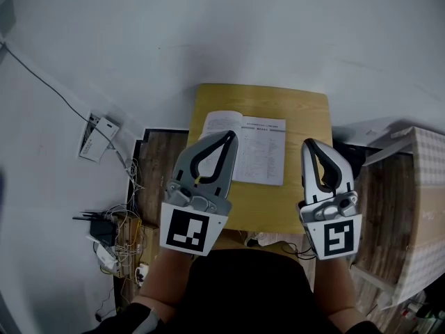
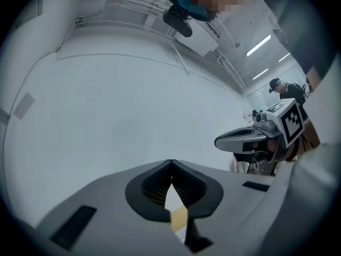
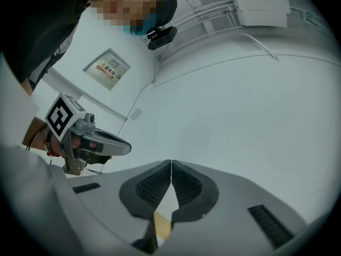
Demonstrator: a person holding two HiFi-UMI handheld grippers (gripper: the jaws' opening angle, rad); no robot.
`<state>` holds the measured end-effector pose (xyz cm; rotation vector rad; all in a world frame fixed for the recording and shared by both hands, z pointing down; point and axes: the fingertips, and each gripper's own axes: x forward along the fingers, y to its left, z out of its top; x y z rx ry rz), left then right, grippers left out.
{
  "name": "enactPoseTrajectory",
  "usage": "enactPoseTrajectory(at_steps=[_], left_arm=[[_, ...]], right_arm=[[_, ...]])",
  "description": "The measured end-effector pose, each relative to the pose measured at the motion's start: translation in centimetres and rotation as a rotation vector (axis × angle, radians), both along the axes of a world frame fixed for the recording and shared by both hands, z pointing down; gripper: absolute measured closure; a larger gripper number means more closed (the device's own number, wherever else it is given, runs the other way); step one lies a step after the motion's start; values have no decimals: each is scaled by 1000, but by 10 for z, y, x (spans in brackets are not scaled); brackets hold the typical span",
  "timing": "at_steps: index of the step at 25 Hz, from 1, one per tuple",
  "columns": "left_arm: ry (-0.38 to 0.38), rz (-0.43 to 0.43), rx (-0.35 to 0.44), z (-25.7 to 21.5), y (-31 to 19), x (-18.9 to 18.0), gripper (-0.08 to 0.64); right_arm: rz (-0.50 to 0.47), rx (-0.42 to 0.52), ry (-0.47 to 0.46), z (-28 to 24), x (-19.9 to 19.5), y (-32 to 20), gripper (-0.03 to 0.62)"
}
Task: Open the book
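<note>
Book point(image 1: 252, 149): lying open, pages up, on the wooden counter point(image 1: 306, 110).
Left gripper point(image 1: 228, 138): jaws closed, empty, over the book's left page.
Right gripper point(image 1: 311, 145): jaws closed, empty, just right of the book.

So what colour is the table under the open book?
Yellowish wood; the table shows best in the head view.
</note>
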<state>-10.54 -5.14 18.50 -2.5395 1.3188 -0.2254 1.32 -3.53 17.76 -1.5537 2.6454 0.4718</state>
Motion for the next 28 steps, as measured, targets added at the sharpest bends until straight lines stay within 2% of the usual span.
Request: enactPoseTrajectory(at_steps=[9,20,25,28], left_arm=[[20,-6,20,-6,12,11,549],[8,-4,44,-9,23,26,549],[-38,-12,73,-8,24,29,549],[-19,-6,62,-8,25,31,549]], right_arm=[[-30,32,9,-6,1,17,563],[-41,45,37,-6,5,25,565],[-49,52,48,-6,4,26,565],[-49,57,53,-7,4,27,565]])
